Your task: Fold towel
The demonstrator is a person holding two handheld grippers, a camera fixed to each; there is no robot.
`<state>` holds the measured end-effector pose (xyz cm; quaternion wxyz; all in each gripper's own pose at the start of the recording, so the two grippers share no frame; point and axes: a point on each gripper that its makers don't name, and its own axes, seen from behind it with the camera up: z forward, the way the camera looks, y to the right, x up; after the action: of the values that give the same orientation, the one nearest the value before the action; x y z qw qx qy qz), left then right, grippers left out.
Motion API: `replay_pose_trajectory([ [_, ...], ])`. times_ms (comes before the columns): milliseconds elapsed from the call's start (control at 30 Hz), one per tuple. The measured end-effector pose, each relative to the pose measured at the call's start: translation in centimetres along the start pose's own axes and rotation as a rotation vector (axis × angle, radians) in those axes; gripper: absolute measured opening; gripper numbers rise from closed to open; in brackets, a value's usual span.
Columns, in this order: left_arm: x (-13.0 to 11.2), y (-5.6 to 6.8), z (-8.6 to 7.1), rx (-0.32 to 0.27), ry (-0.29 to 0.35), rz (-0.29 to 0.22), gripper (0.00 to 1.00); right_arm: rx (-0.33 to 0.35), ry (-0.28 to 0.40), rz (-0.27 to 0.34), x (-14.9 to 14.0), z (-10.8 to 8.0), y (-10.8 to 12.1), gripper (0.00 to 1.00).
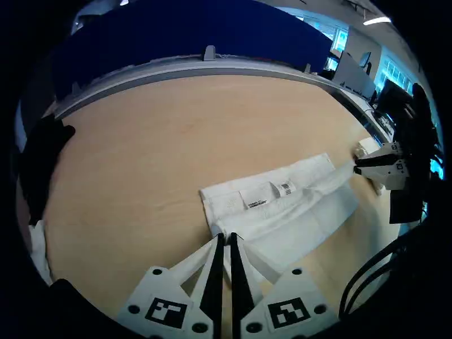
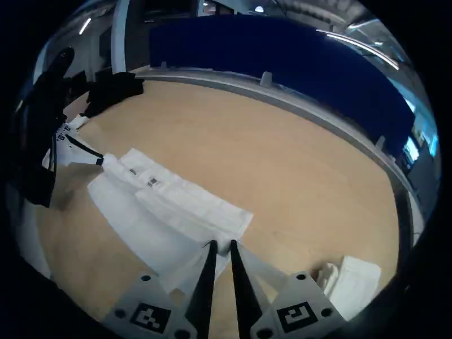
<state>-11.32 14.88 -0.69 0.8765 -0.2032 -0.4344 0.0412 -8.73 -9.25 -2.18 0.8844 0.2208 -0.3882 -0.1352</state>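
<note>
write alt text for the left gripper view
A white towel lies part-folded on a wooden table, its near corner pinched in the left gripper. The right gripper grips its far end at the right, and a blue partition runs behind the table.

The towel (image 1: 282,209) is white cloth, matt and soft, with a fine, slightly nubbly weave; its two sewn tags (image 1: 266,198) look smoother and flatter. The bench (image 1: 169,147) has a pale wood-look top, smooth with a faint sheen, and its grey rim (image 1: 186,69) in the upper part of the frame looks like smooth plastic or metal. The blue screen (image 1: 198,28) behind is matt. On the left gripper (image 1: 225,237) the fingers (image 1: 213,277) are matt black inside with smooth white plastic shells; the right gripper (image 2: 221,244) looks the same. At upper left of the right gripper view lies a matt black cloth (image 2: 116,87), and at lower right a folded white cloth (image 2: 353,282).
</note>
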Motion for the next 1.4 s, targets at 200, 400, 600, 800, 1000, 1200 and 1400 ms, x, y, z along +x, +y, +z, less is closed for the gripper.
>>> replay_pose_trajectory([
  [200, 0.1, -0.7, 0.7, 0.026, -0.006, -0.005, 0.11, -0.018, -0.008, 0.003, 0.0, 0.6, 0.4, 0.26],
  [400, 0.4, -1.3, 0.7, 0.051, 0.000, -0.012, 0.13, -0.031, -0.010, 0.009, 0.1, 0.9, 0.7, 0.33],
  [600, 0.6, -2.1, 0.1, 0.070, 0.011, -0.026, 0.39, -0.048, 0.002, 0.019, 0.4, 0.7, 1.3, 0.50],
  [800, 0.2, -2.6, -0.6, 0.079, 0.010, -0.025, 0.83, -0.041, 0.011, 0.028, 0.4, 0.3, 1.2, 0.86],
  [1000, 0.0, -2.9, -1.2, 0.082, 0.018, -0.034, 0.90, -0.044, 0.026, 0.037, 0.5, 0.0, 1.2, 0.90],
  [1200, 0.0, -3.0, -1.8, 0.088, 0.023, -0.042, 0.90, -0.038, 0.029, 0.033, 0.5, -0.4, 0.9, 0.90],
  [1400, -0.7, -2.8, -2.9, 0.093, 0.026, -0.045, 0.90, -0.030, 0.029, 0.034, 0.0, -1.2, 0.3, 0.90],
])
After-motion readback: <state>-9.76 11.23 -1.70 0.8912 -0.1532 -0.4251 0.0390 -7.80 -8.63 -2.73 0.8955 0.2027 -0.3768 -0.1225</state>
